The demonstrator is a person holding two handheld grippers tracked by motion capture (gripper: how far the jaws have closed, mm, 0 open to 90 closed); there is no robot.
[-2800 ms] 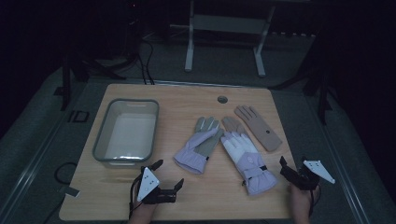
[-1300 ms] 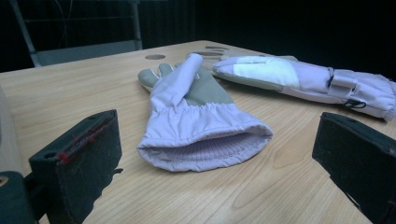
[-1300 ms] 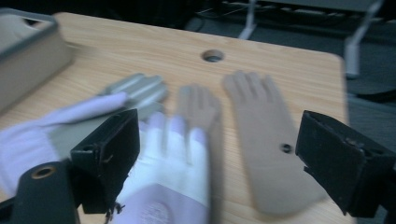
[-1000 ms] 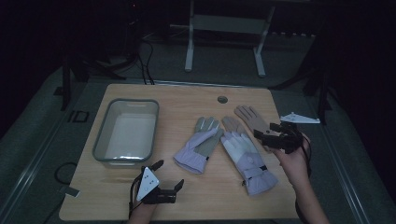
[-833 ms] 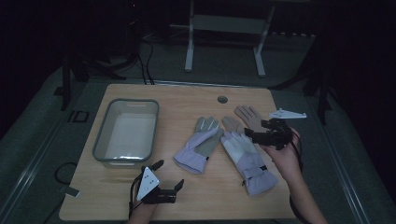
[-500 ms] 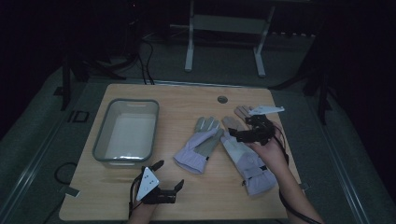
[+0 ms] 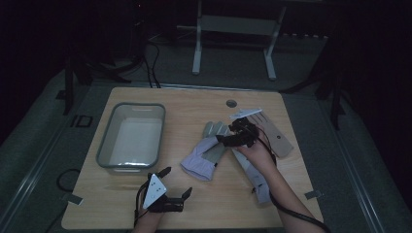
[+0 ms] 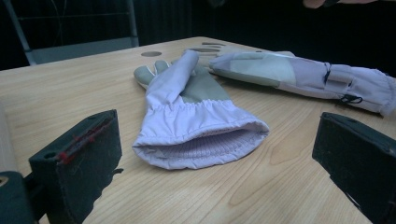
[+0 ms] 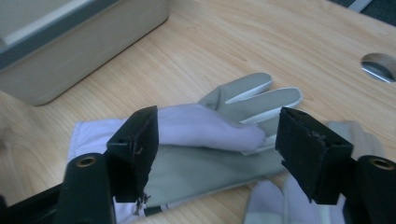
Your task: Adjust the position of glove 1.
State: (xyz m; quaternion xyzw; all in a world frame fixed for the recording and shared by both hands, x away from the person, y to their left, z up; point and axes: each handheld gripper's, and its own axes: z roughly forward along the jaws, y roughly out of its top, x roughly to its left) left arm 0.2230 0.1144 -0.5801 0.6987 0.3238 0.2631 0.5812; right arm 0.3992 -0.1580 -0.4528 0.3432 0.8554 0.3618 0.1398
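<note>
Right gripper (image 7: 224,141) hangs just above the left-hand glove (image 7: 206,153), its jaws apart and just now narrowing, thumb fold and grey palm between them but the pads not pressing. That glove lies mid-surface, cuff toward seven o'clock. Its partner glove (image 7: 252,170) lies just beside it at three o'clock, under the person's forearm. Left gripper (image 7: 176,193) sits at the near edge, six o'clock, jaws wide with nothing between. Grey tub (image 7: 108,145) stands at nine o'clock on the surface (image 7: 189,104).
</note>
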